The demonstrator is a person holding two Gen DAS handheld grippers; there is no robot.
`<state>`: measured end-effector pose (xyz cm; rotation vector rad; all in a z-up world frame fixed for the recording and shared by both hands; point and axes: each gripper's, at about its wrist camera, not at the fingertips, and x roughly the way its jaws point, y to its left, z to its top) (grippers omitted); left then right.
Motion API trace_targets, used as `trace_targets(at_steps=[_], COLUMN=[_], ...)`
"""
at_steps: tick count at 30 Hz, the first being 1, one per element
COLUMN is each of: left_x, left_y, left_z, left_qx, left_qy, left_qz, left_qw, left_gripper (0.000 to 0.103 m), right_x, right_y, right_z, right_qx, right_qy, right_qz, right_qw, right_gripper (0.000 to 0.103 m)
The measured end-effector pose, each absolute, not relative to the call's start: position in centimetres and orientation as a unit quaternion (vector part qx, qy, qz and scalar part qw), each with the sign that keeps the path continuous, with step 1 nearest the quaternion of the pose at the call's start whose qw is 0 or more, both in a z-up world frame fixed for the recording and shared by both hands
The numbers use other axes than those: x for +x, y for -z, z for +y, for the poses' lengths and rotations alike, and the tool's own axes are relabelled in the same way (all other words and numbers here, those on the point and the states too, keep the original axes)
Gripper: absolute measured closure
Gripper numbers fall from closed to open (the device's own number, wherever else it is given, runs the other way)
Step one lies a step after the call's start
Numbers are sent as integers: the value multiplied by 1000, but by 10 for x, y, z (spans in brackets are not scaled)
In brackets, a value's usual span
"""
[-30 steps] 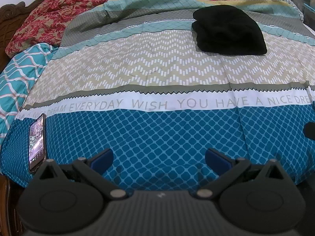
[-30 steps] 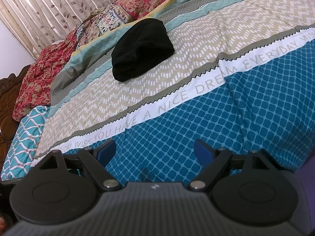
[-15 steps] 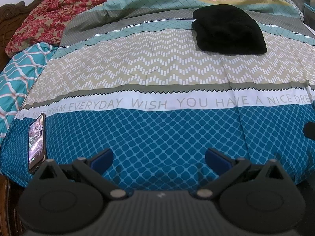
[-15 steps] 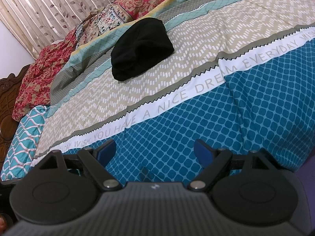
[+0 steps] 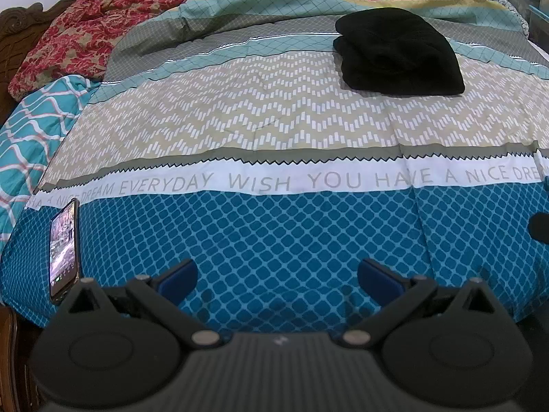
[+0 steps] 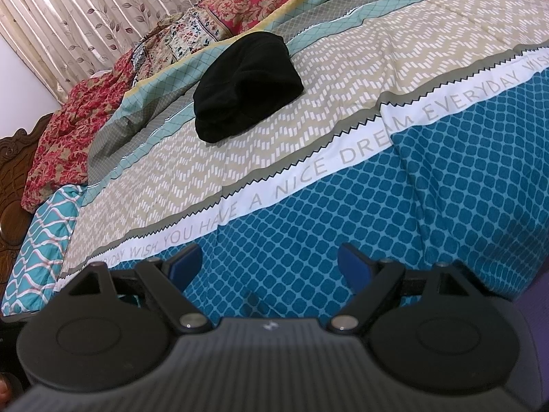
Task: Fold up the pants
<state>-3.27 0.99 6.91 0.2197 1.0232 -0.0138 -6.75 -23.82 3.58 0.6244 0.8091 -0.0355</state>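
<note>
Black cloth, the pants (image 5: 398, 53), lies as a compact, layered bundle on the far part of the bedspread (image 5: 274, 130), across the beige zigzag band and well apart from both of your tools. In the right wrist view the same bundle (image 6: 247, 84) shows stacked layers at its near edge and a rounded top, so it already looks folded. Whether you are finishing or about to rework it, one look cannot settle.

Your left gripper (image 5: 276, 276) is released, its blue pads spread wide over the blue diamond band at the near edge of the bed, holding nothing. Your right gripper (image 6: 269, 262) is also released and empty, low over the same band.

If the fold is done, keep both tools back and clear of the bundle so that you do not nudge a layer loose. If you mean to tidy it, come in from the near side with both tools level, pinch only the outer layer at two corners, and keep the cloth low to the bedspread so the stack does not slump. Soft fabric like this slides on itself, so move slowly and let go of both corners together.

Mind the phone (image 5: 63, 250) lying near the left edge of the bed beside your left tool; do not sweep it off.
</note>
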Motion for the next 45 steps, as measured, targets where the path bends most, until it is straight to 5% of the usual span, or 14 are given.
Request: trace_targets(at_steps=[45], left_x=[-32], left_y=[-70], left_z=[10], left_qx=[97], left_qy=[13], left_qz=[491], left_qw=[865], left_gripper=[0], right_x=[-66], right_y=[-37], right_z=[-237], right_qx=[297], right_qy=[16], right_qz=[389], right_qw=[872], right_gripper=[15])
